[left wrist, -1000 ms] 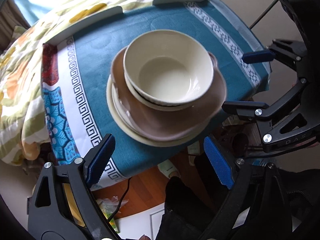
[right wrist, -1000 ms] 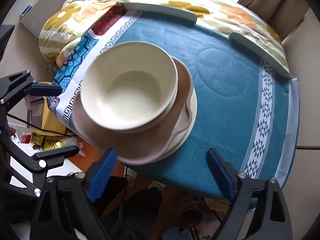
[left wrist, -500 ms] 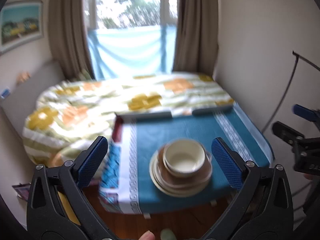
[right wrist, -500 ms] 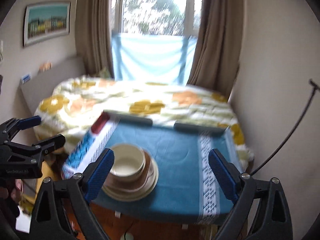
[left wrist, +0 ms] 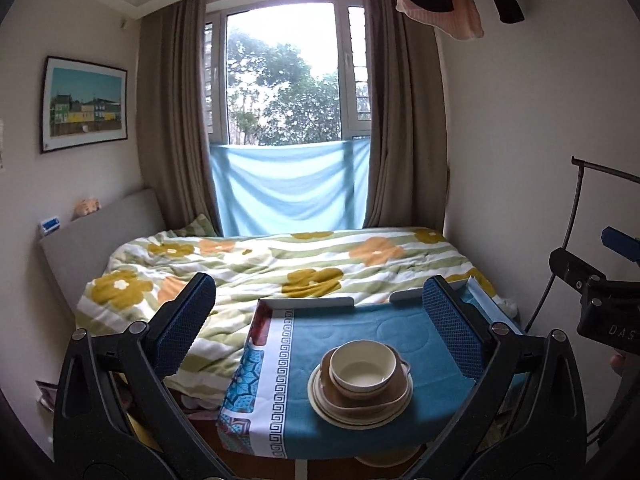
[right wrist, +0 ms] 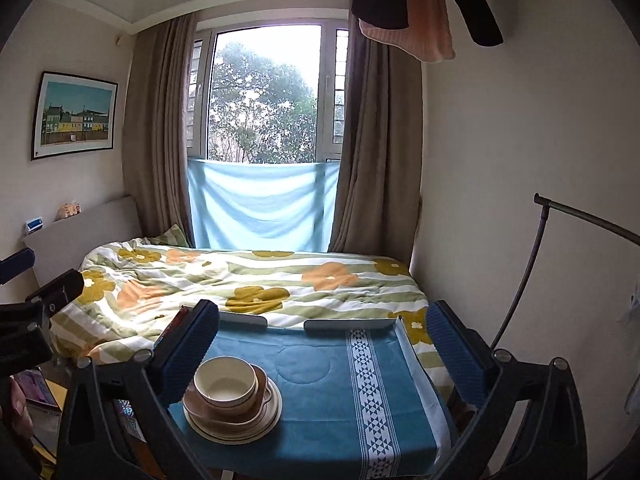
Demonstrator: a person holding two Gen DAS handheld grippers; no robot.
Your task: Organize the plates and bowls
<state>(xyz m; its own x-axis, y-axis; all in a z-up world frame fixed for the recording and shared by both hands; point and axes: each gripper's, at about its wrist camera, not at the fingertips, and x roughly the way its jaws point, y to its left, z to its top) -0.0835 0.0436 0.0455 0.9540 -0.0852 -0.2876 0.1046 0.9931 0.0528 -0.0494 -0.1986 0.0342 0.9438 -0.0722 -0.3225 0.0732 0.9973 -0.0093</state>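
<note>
The near edge of the surface (left wrist: 360, 446) is cut off behind the black gripper frames in both views, and its legs are out of sight. What sits under the stack's lowest plate cannot be made out, and a pale round shape below the surface edge at 6 o'clock in the left wrist view is mostly hidden. The right gripper shows in that view only as a black bracket with a blue tip at 3 o'clock; beside it a bit of the person's hand (left wrist: 618, 362) peeks in.

The left gripper (left wrist: 316, 326) and the right gripper (right wrist: 322, 350) have just been opening their jaws; both now stand spread wide and released, nothing between the ribbed blue pads (left wrist: 182, 328), well back from the dishes.

The stack sits on the teal quilted cloth (right wrist: 320, 412): a glossy cream bowl (left wrist: 363, 366) with a thin dark rim line, nested in a matte brown dish (left wrist: 352, 400) with a small side handle, on flat cream plates (left wrist: 320, 402) at the bottom. In the left wrist view it lies at 5 o'clock; in the right wrist view, at 7 o'clock, half behind the left pad.

The cloth has a white key-pattern border and a white triangle band. Beyond it lies a bed (right wrist: 248, 280) under a soft flowered quilt, with brown curtains (left wrist: 168, 120) and a pale blue sheet (left wrist: 288, 194) across the window. Clothes (right wrist: 404, 8) hang at 1 o'clock, cut off by the frame.
</note>
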